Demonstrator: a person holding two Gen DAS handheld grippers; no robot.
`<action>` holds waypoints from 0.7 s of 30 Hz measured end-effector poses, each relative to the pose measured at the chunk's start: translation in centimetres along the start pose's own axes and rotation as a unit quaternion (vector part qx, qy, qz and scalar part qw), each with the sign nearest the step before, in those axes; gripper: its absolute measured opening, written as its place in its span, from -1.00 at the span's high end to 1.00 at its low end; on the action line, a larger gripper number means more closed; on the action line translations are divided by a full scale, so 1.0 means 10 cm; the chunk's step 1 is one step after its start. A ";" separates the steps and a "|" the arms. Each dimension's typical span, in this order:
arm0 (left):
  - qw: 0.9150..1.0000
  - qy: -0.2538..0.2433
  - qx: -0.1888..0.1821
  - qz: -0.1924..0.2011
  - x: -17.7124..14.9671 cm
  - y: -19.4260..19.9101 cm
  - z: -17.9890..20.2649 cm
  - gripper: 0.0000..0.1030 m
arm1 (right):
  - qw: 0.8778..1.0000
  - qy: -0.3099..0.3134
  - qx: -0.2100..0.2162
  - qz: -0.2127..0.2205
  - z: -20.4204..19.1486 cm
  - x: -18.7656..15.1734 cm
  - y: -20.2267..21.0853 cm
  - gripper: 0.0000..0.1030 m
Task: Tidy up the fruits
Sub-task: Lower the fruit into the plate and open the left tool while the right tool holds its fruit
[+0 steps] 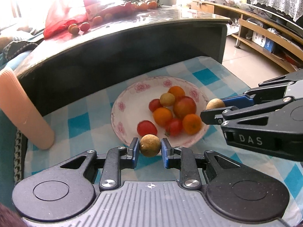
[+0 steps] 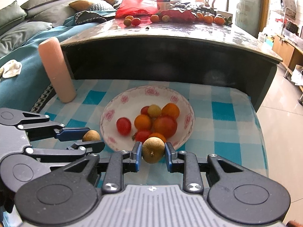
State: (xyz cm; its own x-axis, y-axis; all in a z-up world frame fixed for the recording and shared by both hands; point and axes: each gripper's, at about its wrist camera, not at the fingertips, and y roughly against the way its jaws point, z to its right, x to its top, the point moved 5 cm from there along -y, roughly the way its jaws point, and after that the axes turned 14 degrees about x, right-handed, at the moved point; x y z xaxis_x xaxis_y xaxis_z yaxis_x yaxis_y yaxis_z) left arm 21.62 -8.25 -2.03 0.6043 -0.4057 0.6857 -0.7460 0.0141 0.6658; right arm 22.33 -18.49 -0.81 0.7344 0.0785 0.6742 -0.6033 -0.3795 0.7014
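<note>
The left claw [image 1: 150, 148] is clamped on a brown longan [image 1: 150, 145], its blue pads [image 1: 134, 147] pressing the fruit from both sides just at the near rim of the bowl [image 1: 121, 102]. The right claw [image 2: 153, 152] grips a second longan [image 2: 153, 149] the same way, stem end facing the camera, held at the near edge of the same bowl. Seen from the left wrist, the right claw comes in from the right side with its fruit beside the bowl's right rim; seen from the right wrist, the left claw sits to the left with its fruit just beside the bowl's left rim. The bowl is white with pink flowers around the rim and holds a cluster of small oranges [image 1: 162, 116], red cherry tomatoes [image 1: 147, 128], one larger red-orange fruit [image 1: 184, 106] and a pale yellowish longan [image 1: 167, 99] resting on top of the pile. It stands on a blue-and-white checked cloth [image 1: 77, 124]. A ribbed pink cylinder [image 2: 56, 70] stands upright at the cloth's far left corner. Behind the cloth rises a dark tabletop [image 2: 189, 32] carrying more loose oranges and tomatoes [image 2: 135, 21] near a red plastic bag [image 2: 136, 1]. A teal-covered sofa [image 2: 28, 43] lies to the left.
</note>
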 end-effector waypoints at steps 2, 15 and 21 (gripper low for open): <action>1.000 0.001 0.002 -0.002 0.04 -0.06 -0.02 0.38 | 1.000 -0.001 -0.001 0.000 0.04 0.05 -0.05 0.21; 1.000 -0.004 0.005 -0.008 0.18 -0.28 0.03 0.37 | 1.000 0.002 -0.006 -0.003 0.19 0.23 -0.29 0.21; 1.000 -0.002 0.006 -0.011 0.19 -0.34 0.02 0.37 | 1.000 0.003 -0.007 -0.008 0.21 0.24 -0.38 0.20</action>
State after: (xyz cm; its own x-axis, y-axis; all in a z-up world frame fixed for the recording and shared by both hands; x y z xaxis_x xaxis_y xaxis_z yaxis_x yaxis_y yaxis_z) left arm 25.24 -9.30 -3.07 0.6195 -0.4102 0.6693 -0.7356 -0.0057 0.6774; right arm 27.06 -18.83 -2.38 0.7427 0.0903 0.6635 -0.5954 -0.3644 0.7161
